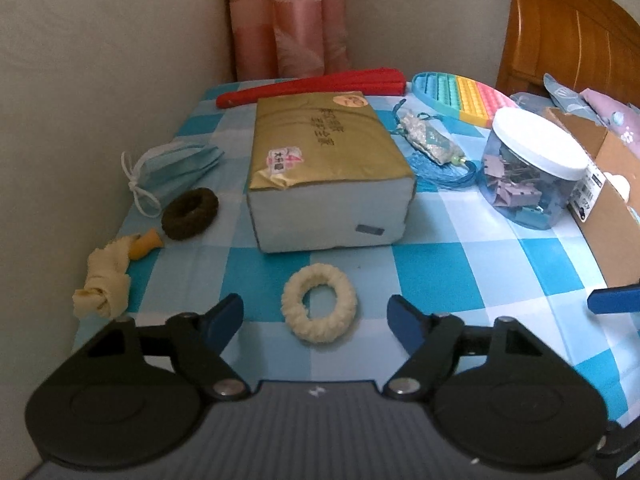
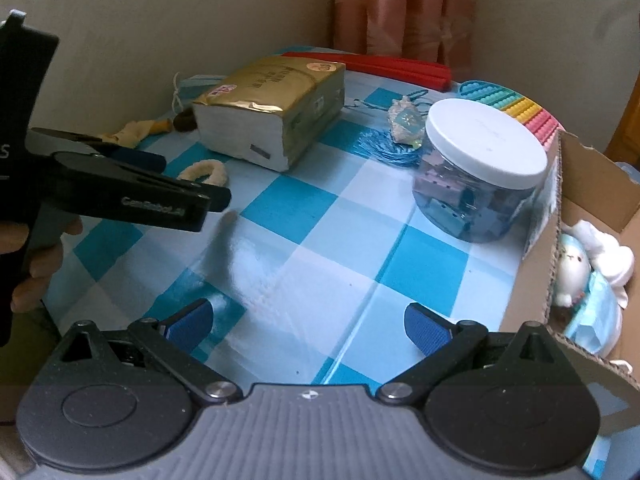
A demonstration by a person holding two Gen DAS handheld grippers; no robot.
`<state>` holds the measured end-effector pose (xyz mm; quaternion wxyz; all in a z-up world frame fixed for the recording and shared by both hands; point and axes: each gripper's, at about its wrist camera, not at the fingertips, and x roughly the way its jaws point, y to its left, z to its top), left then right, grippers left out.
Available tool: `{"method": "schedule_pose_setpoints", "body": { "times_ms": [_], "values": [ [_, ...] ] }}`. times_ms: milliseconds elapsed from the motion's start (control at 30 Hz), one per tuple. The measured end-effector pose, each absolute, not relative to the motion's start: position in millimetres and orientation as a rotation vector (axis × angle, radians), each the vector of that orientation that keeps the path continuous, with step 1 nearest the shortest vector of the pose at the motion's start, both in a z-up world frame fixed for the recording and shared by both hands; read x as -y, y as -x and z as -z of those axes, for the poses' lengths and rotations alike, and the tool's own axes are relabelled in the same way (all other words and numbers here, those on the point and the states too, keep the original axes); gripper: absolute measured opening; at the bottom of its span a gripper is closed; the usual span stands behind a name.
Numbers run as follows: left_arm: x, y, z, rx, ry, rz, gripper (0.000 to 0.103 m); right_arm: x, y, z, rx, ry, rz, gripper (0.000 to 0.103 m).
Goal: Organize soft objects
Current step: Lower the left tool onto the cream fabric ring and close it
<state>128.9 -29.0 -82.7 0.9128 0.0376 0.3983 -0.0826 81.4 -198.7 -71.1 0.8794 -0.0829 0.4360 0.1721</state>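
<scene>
A: Evidently the left gripper (image 1: 316, 318) is the one lined up. The cream scrunchie (image 1: 319, 309) lies flat on the checked tablecloth (image 1: 460, 272), directly between the two blue pads, which stand spread to either side of it without pressing on it.

B: Agreed. Does the ring have a long axis?

A: Barely. It reads as a slightly stretched oval, its longer run going away from the camera, so the pads would close across the narrower width. Judgement only: a short drop and a squeeze should catch it.

B: And the right gripper (image 2: 310, 322)?

A: Jaws spread, nothing between them but bare cloth. It sits well apart from the scrunchie, nearer the cardboard box (image 2: 556, 216), where a plush toy (image 2: 576, 268) already lies. The left one is plainly the nearer hand for this pick.

B: Other soft items left out?

A: A dark scrunchie (image 1: 190, 214), a blue face mask (image 1: 176, 168) and a knotted cream cloth (image 1: 104, 284) lie along the table's left edge, beside the gold-wrapped pack (image 1: 320, 168). The jar of clips (image 1: 532, 168) stands just beside the box.

B: What can't be made out?

A: Whether the pads touch the cloth; the left wrist view does not show their height. The box's interior is cut off at the frame edge, so its free room is unknown.
</scene>
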Motion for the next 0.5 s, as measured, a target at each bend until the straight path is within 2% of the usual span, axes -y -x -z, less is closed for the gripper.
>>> {"method": "schedule_pose_setpoints", "body": {
  "times_ms": [167,233,500],
  "values": [
    [30.7,-131.9,84.7,-0.826,-0.066,0.185,0.065,198.3,-84.7,72.4,-0.91,0.17,-0.367,0.103],
    [32.0,-131.3,83.8,-0.822,-0.068,0.189,0.056,199.0,-85.7,72.7,-0.911,0.165,-0.364,0.103],
    [35.1,-130.7,82.4,-0.82,-0.076,0.189,0.047,199.7,-85.2,73.7,-0.916,0.149,-0.365,0.103]
  ]
}}
